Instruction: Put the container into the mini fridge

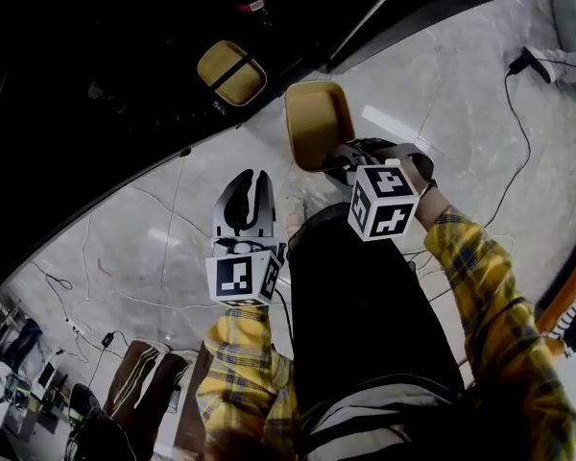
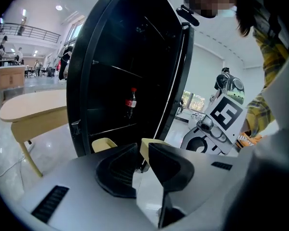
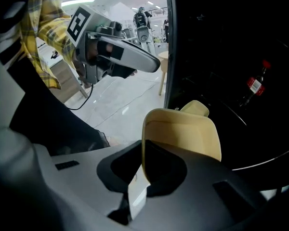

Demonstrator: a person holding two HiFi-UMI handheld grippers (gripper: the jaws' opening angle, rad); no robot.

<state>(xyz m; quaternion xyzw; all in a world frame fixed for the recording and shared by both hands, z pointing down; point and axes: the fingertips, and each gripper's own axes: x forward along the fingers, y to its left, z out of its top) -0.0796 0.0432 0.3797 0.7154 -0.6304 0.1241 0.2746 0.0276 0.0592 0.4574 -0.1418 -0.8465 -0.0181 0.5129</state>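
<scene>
A tan lidded container [image 1: 319, 123] [image 3: 183, 134] hangs just in front of the open black mini fridge [image 1: 96, 84] [image 2: 120, 57] [image 3: 231, 42]. My right gripper [image 1: 344, 158] [image 3: 143, 165] is shut on the container's near edge and points steeply down. A second tan container [image 1: 231, 72] [image 2: 103, 144] [image 3: 195, 108] with a dark band lies on the fridge's bottom. My left gripper [image 1: 251, 176] [image 2: 142, 160] hovers left of the held container, its jaws together and empty. A red-capped bottle [image 2: 131, 100] [image 3: 255, 84] stands deeper inside the fridge.
Pale marble floor [image 1: 442, 113] surrounds the fridge, with cables [image 1: 514, 161] and a plug [image 1: 523, 60] to the right. A wooden table [image 2: 33, 107] stands left of the fridge. The person's dark trousers and plaid sleeves [image 1: 490, 286] fill the lower head view.
</scene>
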